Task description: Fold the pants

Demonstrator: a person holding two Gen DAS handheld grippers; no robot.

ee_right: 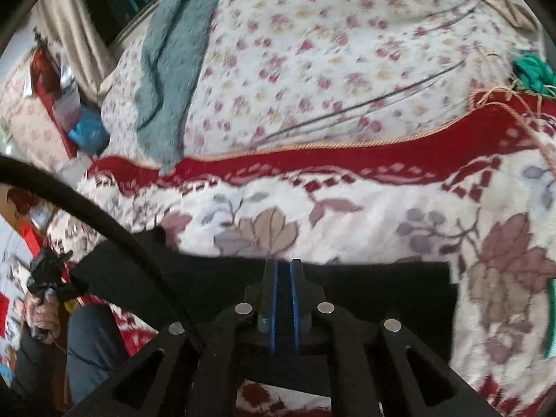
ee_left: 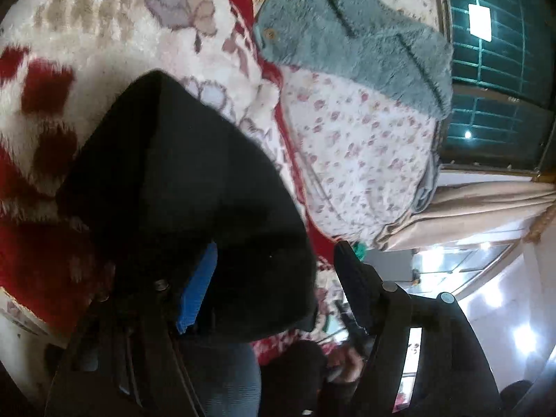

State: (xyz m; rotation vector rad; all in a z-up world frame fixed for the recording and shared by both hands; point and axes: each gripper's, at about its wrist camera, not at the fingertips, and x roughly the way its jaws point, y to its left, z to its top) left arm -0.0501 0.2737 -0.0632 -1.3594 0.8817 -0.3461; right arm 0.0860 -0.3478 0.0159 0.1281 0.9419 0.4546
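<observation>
The black pants lie folded into a compact shape on the red and white blanket. My left gripper is open wide, with a corner of the pants lying loose between the blue-padded finger and the other finger. In the right wrist view the pants stretch as a flat black band. My right gripper hovers over their far edge, its blue pads nearly touching and shut with no cloth seen pinched. At the far left of that view a hand holds my left gripper.
A teal fuzzy garment lies on the floral quilt beyond the blanket's red border. A black cable curves across the left. Window and beige curtain stand behind the bed. A person's leg is near the bed edge.
</observation>
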